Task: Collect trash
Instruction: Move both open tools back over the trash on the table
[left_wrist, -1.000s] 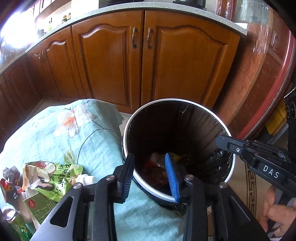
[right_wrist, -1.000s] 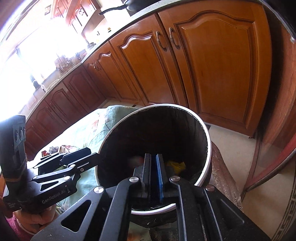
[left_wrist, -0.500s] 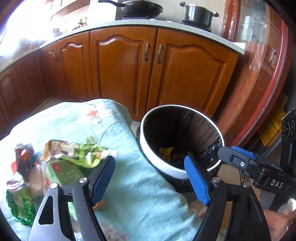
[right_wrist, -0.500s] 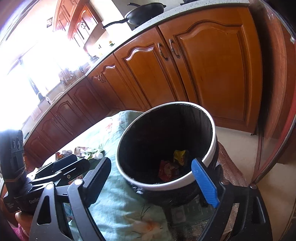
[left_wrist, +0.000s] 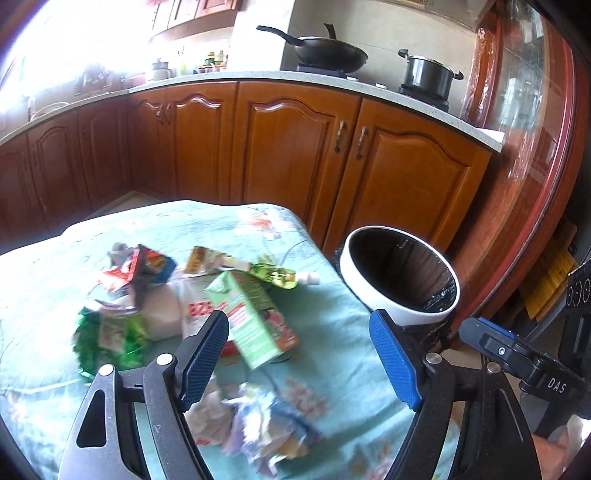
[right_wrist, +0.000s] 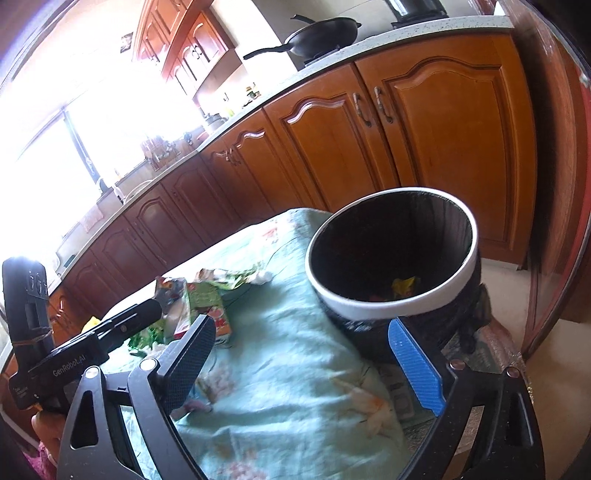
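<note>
Crinkled foil wrappers (left_wrist: 110, 332) and a green carton (left_wrist: 255, 317) litter my cloth-covered surface (left_wrist: 332, 354); left tool (left_wrist: 299, 358) and right tool (right_wrist: 303, 362) gape empty beside the round bin (right_wrist: 391, 258).

Readable markings around your two grippers

On the right gripper (left_wrist: 532, 369), seen from your left wrist view, you can read "DAS" in white on its black body. On the left gripper (right_wrist: 99, 343), seen from your right wrist view, you can read "GenRobot.AI" along its black arm. The white packet (left_wrist: 192, 306) on the table carries red letters, partly hidden and too blurred for you to read; the green carton (left_wrist: 251, 314) print is likewise illegible.
</note>
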